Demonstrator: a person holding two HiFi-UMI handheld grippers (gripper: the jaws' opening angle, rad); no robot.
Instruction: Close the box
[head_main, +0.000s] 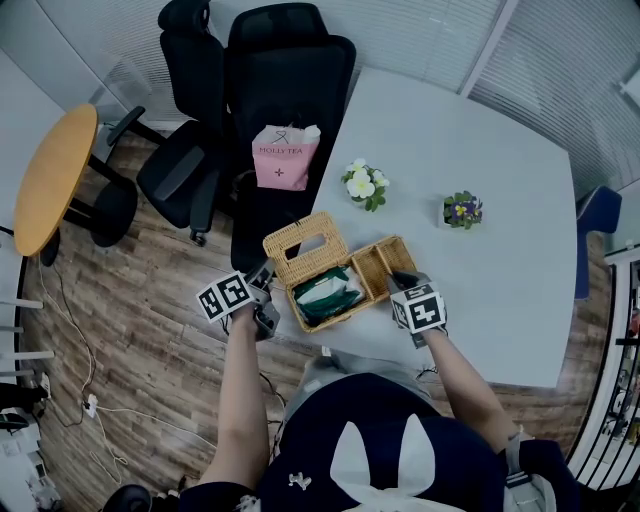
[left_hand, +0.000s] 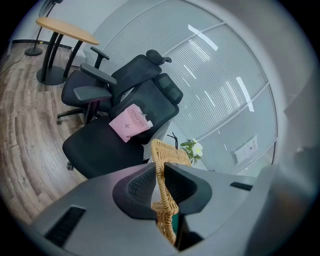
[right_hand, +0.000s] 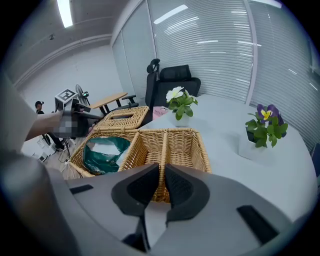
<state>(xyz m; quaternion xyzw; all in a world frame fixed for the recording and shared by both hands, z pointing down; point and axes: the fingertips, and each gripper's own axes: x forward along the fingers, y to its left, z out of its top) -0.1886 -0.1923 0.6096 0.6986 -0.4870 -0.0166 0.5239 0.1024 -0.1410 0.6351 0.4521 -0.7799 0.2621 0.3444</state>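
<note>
Right now the wicker box (head_main: 372, 268) is sitting at the near edge of the white surface (head_main: 480, 150), just in front of the person. Its long axis is running left to right across them. Its lid (head_main: 305, 245) is standing open off the far side, leaning away toward the black chair (head_main: 285, 90), above the compartment where a green packet (head_main: 326, 290) is lying.

The left claw (left_hand: 161, 172) is pinching the lid's wicker edge, its jaws narrow with the weave pressed between the pads. The right claw (right_hand: 161, 182) is also nearly closed and is gripping the rim at the box's right end, steadying it, I'd say.

So the lid is lying beyond and above the left claw, and the left hand is much the nearer one to it. Closing looks to depend on swinging that edge back toward the person and down over the opening while the right hand is keeping the box from sliding.

Further out, a pot of white flowers (head_main: 362, 185) and a pot of purple flowers (head_main: 461, 210) are standing well apart from the box. A pink bag (head_main: 283, 158) is resting on the chair.
</note>
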